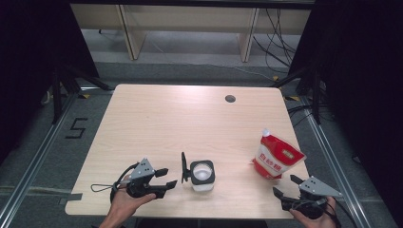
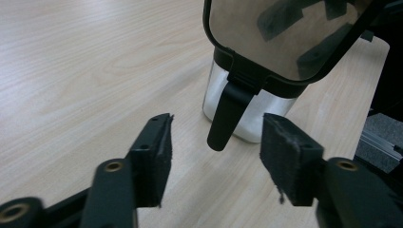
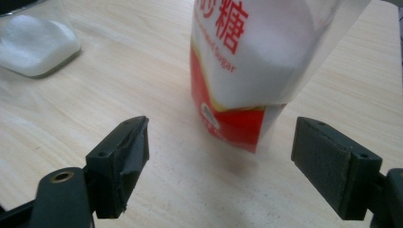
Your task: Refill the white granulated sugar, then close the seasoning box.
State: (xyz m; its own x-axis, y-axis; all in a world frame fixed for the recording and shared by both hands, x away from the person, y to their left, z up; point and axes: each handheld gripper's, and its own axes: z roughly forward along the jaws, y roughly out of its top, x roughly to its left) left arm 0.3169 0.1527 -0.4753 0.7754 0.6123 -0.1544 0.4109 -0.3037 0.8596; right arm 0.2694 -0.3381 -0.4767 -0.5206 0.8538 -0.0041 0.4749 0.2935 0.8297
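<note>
High view: pale wood counter w/ a round cable hole near the far edge. Jar sits near the front edge, about mid-counter, white granules inside, its black-rimmed lid flipped up on the left side, standing roughly upright. Left claw is held in a hand at front left, pointing right toward the lid, jaws part spread, tips just beside the lid but apart from it. Sugar bag, red and white, stands tilted at right, near the counter's right edge, well apart from the jar. Right claw comes in at the front right corner, pointing up-left at the bag's base, jaws spread, near the bag, not touching. Left gripper view: left claw w/ both pads visible, a gap between them, nothing pinched; the lid's black tab hangs down just beyond and between the jaws, no contact that I can see. Lid is tipped back toward the camera, clear panel w/ reflections; jar glass body behind it, on the counter. Right gripper view: right claw spread wide, empty. Bag stands straight ahead, between the lines of the two jaws but beyond the tips, red print on a white upper part, red bottom. Jar at top left, farther off, white contents showing thru the glass.
</note>
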